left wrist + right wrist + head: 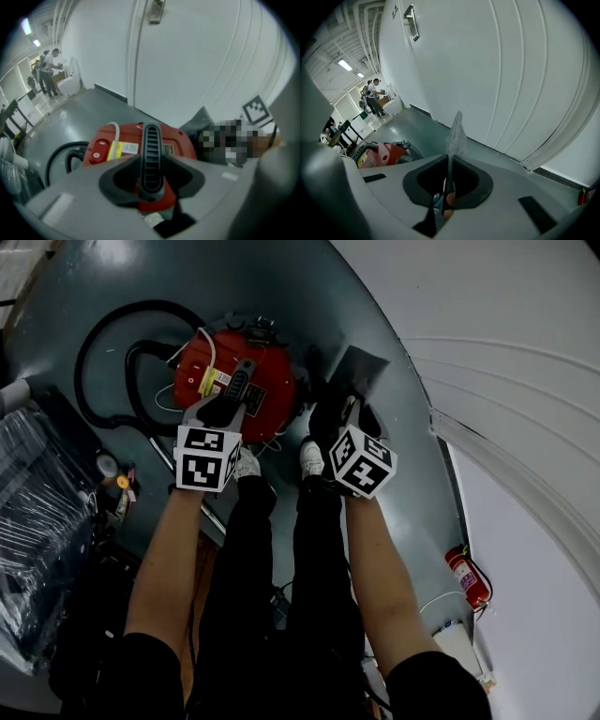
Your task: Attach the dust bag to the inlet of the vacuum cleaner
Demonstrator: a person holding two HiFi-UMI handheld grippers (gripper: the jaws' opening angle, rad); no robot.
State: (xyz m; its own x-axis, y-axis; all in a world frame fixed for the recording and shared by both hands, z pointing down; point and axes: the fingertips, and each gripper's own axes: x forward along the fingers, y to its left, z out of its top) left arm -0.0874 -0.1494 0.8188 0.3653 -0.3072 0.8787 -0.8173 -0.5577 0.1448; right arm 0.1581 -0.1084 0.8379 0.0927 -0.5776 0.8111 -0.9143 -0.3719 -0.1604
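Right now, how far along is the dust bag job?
Done: the right gripper holds the bag. In hand: the left gripper grips the handle of the vacuum. Left: fitting the bag on the inlet, which no view shows.

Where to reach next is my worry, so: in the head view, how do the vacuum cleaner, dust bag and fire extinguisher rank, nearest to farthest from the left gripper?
1. Vacuum cleaner: straight ahead, its handle between the jaws of the left gripper.
2. Dust bag: to the vacuum cleaner's right.
3. Fire extinguisher: far off, lower right.
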